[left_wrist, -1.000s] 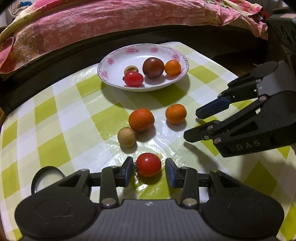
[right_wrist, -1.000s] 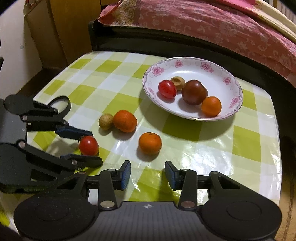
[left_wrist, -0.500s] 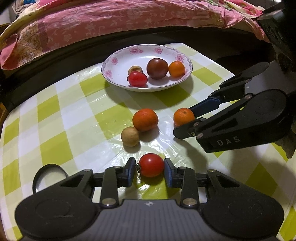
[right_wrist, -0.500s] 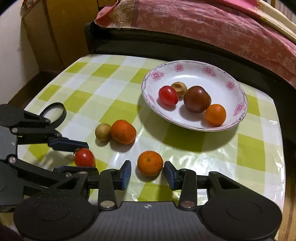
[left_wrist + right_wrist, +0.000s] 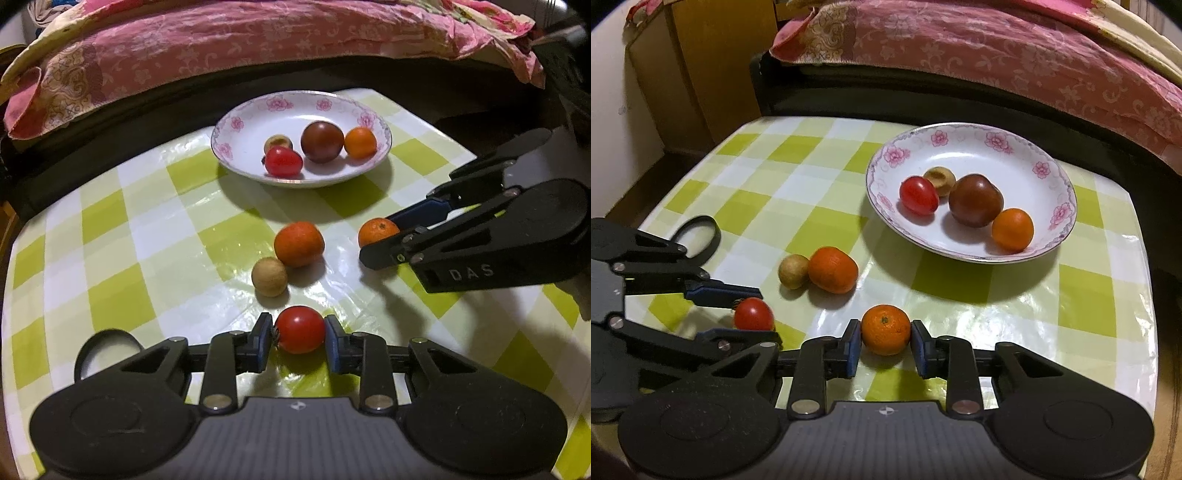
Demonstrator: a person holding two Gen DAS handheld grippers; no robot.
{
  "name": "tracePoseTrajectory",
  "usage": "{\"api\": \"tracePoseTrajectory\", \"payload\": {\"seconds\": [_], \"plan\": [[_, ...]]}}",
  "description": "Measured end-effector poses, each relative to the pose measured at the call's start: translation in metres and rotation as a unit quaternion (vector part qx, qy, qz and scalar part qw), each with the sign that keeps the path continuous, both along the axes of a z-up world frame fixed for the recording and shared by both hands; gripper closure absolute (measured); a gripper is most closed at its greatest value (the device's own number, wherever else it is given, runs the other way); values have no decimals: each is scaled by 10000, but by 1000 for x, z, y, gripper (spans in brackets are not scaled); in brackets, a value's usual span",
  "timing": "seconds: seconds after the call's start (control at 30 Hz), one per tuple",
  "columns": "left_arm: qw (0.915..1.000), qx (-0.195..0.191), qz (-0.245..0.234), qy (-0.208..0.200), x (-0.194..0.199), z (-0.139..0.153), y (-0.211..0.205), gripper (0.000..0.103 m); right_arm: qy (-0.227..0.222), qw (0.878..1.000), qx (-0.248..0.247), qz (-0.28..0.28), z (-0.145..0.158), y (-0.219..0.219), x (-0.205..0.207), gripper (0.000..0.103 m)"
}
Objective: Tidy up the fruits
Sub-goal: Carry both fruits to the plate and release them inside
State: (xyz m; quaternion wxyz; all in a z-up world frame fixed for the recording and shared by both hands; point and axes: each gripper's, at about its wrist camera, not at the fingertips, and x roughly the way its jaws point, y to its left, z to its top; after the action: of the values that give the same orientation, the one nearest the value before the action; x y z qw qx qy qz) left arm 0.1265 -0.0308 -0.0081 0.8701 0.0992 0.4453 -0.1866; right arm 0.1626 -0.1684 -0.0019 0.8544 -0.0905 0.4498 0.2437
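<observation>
My left gripper (image 5: 299,332) is shut on a red tomato (image 5: 300,329) that rests on the checked tablecloth; it also shows in the right wrist view (image 5: 753,314). My right gripper (image 5: 885,338) is shut on a small orange mandarin (image 5: 885,329), also on the cloth and seen in the left wrist view (image 5: 377,232). A larger orange (image 5: 298,244) and a tan longan (image 5: 269,277) lie touching between them. A white flowered plate (image 5: 1049,162) holds a red tomato (image 5: 918,195), a dark plum (image 5: 975,200), a small orange (image 5: 1012,229) and a tan longan (image 5: 939,180).
A black ring (image 5: 700,236) lies on the cloth at the left. A bed with a pink quilt (image 5: 221,40) runs along the table's far edge. A wooden cabinet (image 5: 701,66) stands at the back left. The table's edges drop off left and right.
Both grippers moved forward and closed: the left onto the red tomato, the right onto the small mandarin. The fruits stay on the cloth.
</observation>
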Motion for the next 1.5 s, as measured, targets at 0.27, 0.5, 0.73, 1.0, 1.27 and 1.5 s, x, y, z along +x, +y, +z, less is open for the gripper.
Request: {"api": "tracePoseTrajectory", "payload": {"seconds": [0.27, 0.5, 0.73, 1.0, 1.27, 1.5], "plan": [[9993, -113, 11, -347, 16, 23, -3, 65, -264, 9992, 223, -182, 24, -9, 3, 79], [9982, -120, 175, -567, 64, 33, -12, 65, -564, 9967, 156, -571, 33, -23, 33, 79], [9969, -12, 286, -731, 112, 31, -23, 65, -773, 9933, 111, -852, 32, -32, 69, 79], [9968, -2, 377, -707, 140, 23, -32, 65, -827, 9917, 178, -967, 24, -37, 93, 79], [9971, -80, 463, -593, 148, 17, -32, 64, -873, 9904, 253, -1044, 19, -37, 99, 78], [9972, -103, 512, -538, 147, 18, -30, 61, -951, 9896, 297, -1041, 21, -35, 96, 69]]}}
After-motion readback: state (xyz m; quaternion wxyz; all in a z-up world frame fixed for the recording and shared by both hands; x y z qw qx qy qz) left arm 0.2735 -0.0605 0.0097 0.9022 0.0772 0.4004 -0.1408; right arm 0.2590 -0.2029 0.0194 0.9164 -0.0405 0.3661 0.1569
